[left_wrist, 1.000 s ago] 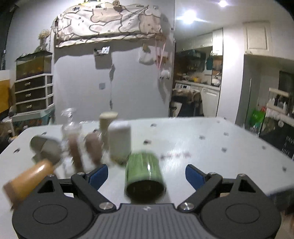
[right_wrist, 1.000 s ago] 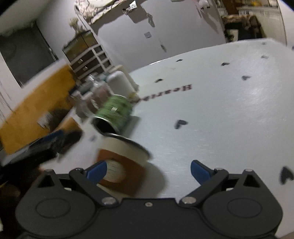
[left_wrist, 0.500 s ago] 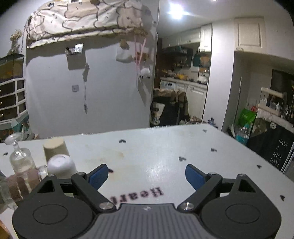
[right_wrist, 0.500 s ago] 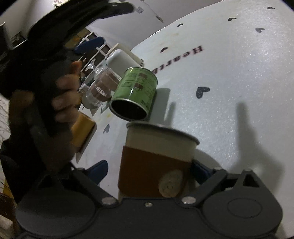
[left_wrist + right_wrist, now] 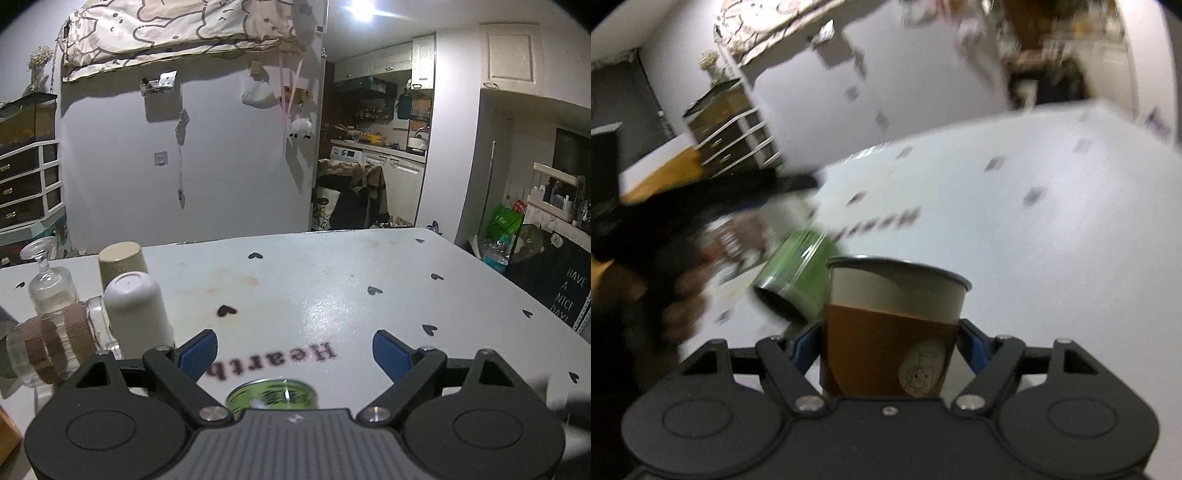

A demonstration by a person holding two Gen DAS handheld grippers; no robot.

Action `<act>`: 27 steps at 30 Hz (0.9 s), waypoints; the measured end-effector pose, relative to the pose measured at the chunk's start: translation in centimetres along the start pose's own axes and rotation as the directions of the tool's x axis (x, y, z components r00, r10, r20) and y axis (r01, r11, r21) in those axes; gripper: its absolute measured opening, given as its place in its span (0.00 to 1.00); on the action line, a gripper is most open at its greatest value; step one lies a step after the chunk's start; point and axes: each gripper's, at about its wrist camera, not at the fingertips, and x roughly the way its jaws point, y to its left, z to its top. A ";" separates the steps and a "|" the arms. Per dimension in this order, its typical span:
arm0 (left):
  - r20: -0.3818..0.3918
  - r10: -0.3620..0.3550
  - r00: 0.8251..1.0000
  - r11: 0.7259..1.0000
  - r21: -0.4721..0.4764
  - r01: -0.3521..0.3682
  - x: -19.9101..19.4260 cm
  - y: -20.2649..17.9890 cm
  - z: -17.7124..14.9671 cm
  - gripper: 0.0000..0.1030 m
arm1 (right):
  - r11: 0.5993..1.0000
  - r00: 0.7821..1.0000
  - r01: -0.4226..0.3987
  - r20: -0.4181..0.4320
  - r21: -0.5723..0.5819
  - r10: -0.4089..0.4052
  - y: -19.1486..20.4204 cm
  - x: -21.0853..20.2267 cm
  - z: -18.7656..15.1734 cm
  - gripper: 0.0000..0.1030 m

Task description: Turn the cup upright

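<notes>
Gripping: the right gripper (image 5: 888, 345) is clamped on the paper cup (image 5: 892, 325), one blue pad pressed to each side of its brown sleeve.
Cup: held with its rim uppermost and the round sticker on the sleeve facing the right wrist camera; whether its base touches the table (image 5: 1034, 229) cannot be told, as the gripper body hides it.
Cup's place: over the near part of the table, just right of the green can (image 5: 798, 277).
Green can: lying on its side, dark open mouth toward the right wrist camera; in the left wrist view only its far end shows, low between the blue pads.
Left gripper (image 5: 295, 354): fingers spread wide apart, holding nothing, raised above the can.
Left hand (image 5: 683, 280): blurred at the left of the right wrist view, wrapped around the dark gripper handle.
Table's left edge: a white cup (image 5: 136, 310) and behind it a beige cup (image 5: 120, 260), both mouth down; a glass flask (image 5: 48, 284) with its stopper; a clear glass jar (image 5: 59, 343) with brown bands, on its side.
Table top: white with small black hearts and the printed word "Hearth" (image 5: 273, 360).
Blur: the right wrist view is smeared apart from the cup and gripper.
</notes>
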 end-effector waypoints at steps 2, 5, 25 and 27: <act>-0.003 0.002 1.000 1.000 0.007 -0.002 -0.3 -0.1 -0.3 0.89 | 0.998 0.995 0.063 0.074 -0.028 -0.061 -0.6 0.0 0.9 0.76; -0.005 0.000 1.000 1.000 0.020 0.000 -0.7 -0.4 -1.0 0.89 | 0.982 0.969 0.165 0.199 -0.088 -0.145 -1.2 0.1 1.4 0.76; -0.069 -0.320 0.945 0.934 0.145 0.327 -3.5 -9.0 -3.4 0.75 | 0.948 0.940 0.268 0.261 -0.170 -0.219 -0.7 -3.5 -4.3 0.76; -0.071 -0.333 0.940 0.929 0.146 0.340 -3.5 -9.5 -3.4 0.74 | 0.950 0.937 0.276 0.261 -0.148 -0.232 -0.9 -3.7 -4.3 0.76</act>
